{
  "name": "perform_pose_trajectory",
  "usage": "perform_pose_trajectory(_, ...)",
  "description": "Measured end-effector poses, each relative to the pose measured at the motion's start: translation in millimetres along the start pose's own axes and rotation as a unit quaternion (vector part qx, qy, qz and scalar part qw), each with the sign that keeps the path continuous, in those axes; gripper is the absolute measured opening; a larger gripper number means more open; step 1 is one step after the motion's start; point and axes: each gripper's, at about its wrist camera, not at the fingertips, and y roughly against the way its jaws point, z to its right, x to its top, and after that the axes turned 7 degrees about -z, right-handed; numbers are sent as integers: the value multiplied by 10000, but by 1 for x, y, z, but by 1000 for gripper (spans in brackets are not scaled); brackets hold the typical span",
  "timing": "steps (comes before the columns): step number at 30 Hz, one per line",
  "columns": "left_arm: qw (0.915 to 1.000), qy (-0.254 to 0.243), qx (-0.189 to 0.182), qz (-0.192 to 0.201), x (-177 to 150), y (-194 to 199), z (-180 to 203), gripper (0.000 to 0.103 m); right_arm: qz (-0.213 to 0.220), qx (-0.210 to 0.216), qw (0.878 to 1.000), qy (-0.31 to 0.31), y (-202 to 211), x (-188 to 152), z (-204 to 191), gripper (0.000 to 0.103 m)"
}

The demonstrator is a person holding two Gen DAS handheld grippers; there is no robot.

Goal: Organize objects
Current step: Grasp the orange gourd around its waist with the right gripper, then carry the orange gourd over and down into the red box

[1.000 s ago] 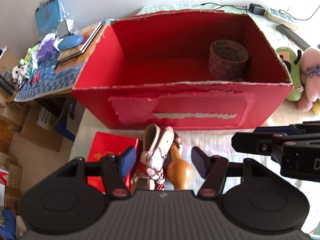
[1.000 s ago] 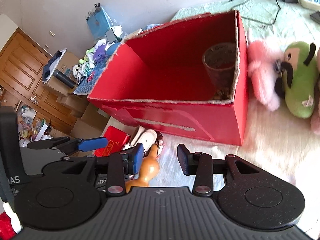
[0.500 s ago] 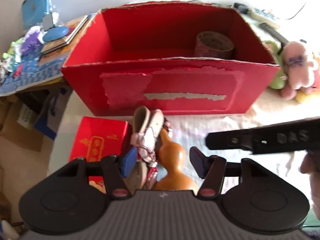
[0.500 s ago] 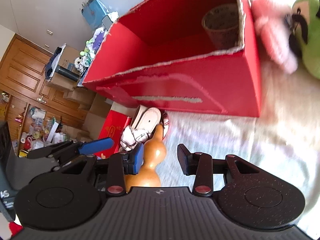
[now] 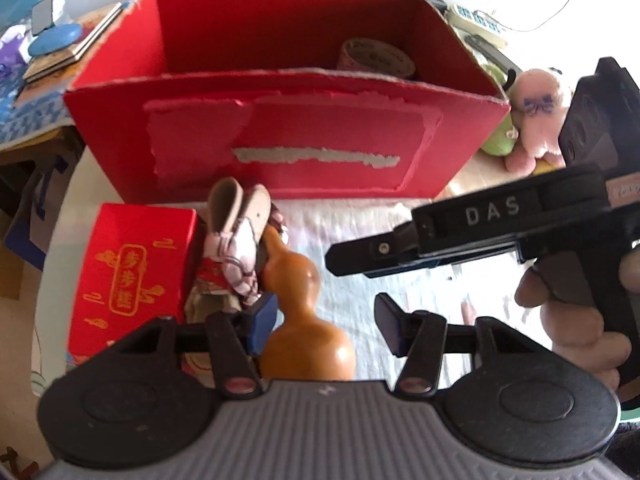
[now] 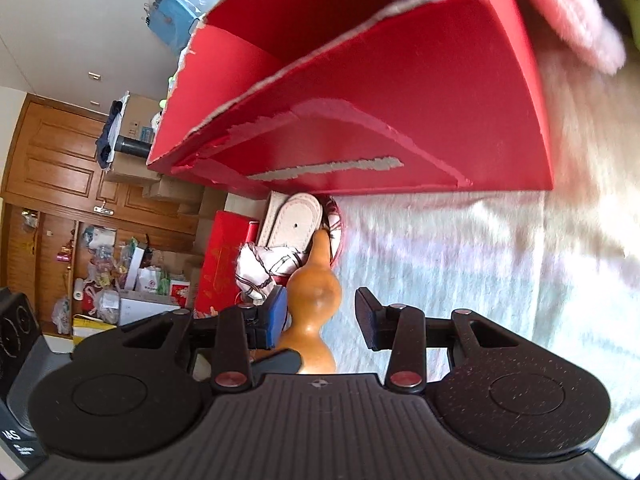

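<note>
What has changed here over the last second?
Both grippers have dropped toward the orange gourd: the left gripper and the right gripper now straddle it with jaws open, nothing gripped yet. The red box, tape roll, sandal and small red carton stayed put.

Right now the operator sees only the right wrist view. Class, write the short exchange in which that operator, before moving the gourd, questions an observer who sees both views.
Operator: What is inside the red box?
Observer: A tape roll stands at the right end of the red cardboard box.
Operator: Anything behind the box?
Observer: A white keypad device lies just beyond its right rear corner.
Operator: How does my tool look from outside?
Observer: The right hand-held gripper points leftward toward the gourd, its handle held by a bare hand.
</note>
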Motion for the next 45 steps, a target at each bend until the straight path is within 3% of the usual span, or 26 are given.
perform_pose_trajectory(12, 9988, 13, -77, -493, 6, -35, -8, 57, -436, 11, 9988, 215, -13, -5, -7, 42)
perform_pose_trajectory(19, 9982, -109, -78, -589, 6, -44, -3, 57, -551, -78, 9984, 65, -20, -3, -3, 42)
perform_pose_trajectory(25, 9971, -294, -159, -687, 6, -44, 5, 56, -629, -55, 9979, -121, -9, -5, 4, 35)
perform_pose_trajectory(36, 9908, -1118, -541, -537, 12, -24, 56, 56, -229, -210, 9992, -267, 48, -23, 17, 35)
perform_pose_trajectory(45, 9731, -2103, -926, -159, 28, 1, 110, 56, 621, -390, 9959, -531, 101, -43, 8, 35)
